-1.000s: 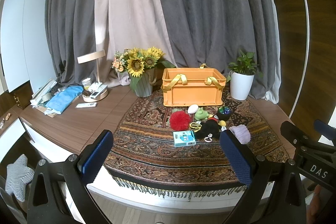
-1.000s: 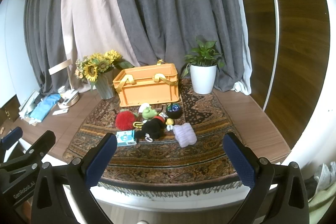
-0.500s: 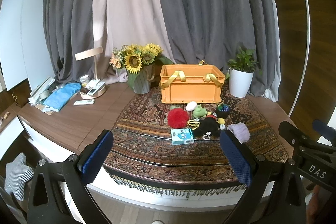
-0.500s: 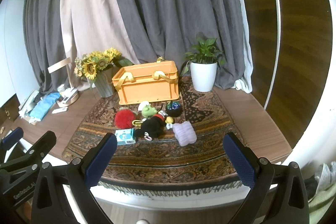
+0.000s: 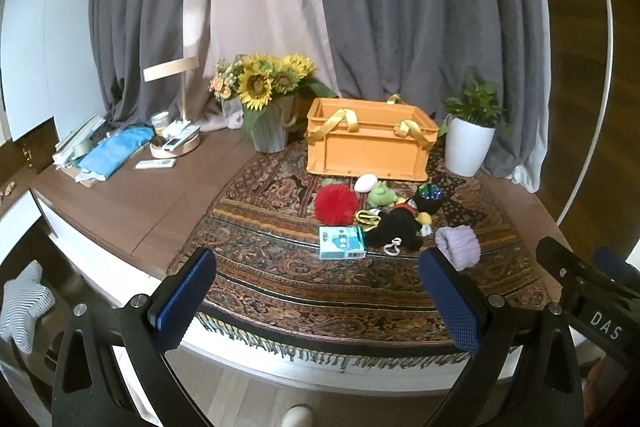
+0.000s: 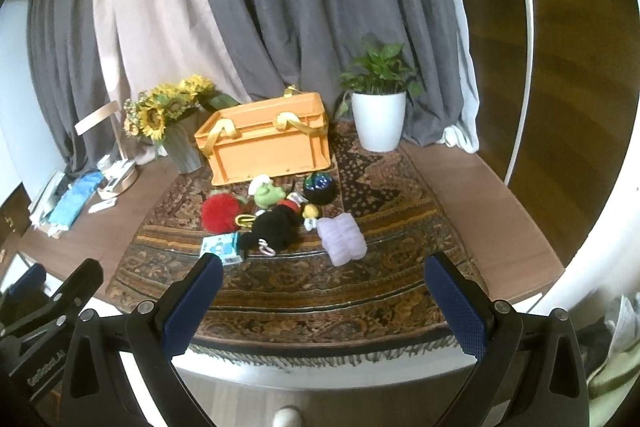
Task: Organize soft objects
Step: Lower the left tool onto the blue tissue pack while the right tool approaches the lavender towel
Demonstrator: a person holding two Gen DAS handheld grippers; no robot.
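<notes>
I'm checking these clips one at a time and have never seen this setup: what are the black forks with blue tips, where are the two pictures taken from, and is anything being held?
No robot here: a person holds one hand-held gripper in each hand. Each picture comes from a wide-angle camera on a gripper, looking forward between its two blue-padded jaws. One view shows the left gripper, the other the right gripper. Both have jaws wide apart with nothing between them, held short of the table.

On the patterned rug lies a cluster of small things: a red pompom, a black plush toy, a green plush toy, a folded lilac cloth and a small teal box. Behind them stands an open orange crate, likely where the soft items go.
</notes>
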